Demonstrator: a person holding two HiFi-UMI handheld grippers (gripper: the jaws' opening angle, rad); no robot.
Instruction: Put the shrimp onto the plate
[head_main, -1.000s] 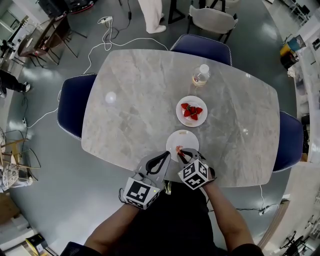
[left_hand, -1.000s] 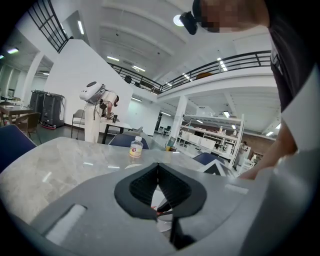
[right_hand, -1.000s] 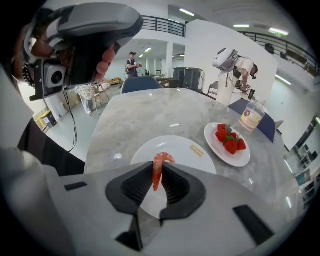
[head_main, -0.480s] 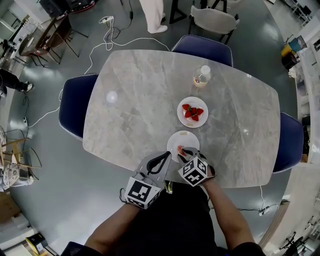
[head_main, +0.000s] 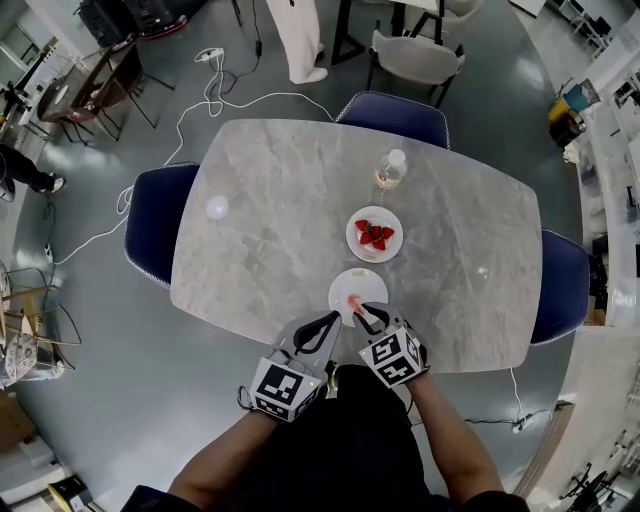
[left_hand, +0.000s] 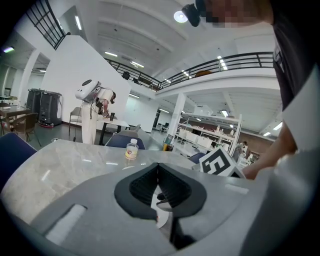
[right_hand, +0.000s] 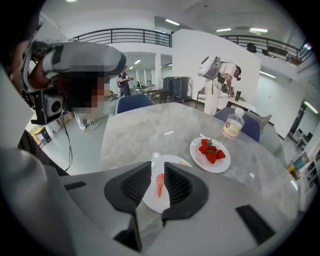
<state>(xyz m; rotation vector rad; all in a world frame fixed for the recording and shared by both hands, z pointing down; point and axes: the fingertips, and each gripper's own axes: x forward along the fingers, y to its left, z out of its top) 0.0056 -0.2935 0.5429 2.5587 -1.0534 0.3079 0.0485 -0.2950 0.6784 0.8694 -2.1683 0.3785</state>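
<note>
Your right claw (head_main: 366, 316) has lifted, jaws just opening clear of the shrimp (head_main: 353, 302) lying on the plate (head_main: 368, 279); your left claw (head_main: 328, 320) is closed, empty.

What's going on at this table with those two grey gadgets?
A person at a table holds a gripping tool in each hand. The right tool has just been opening its jaws. The shrimp seen between them lies on the near plate, not pinched. The left tool is shut and empty. The shrimp looks delivered. Strawberries and a bottle sit farther off.
</note>
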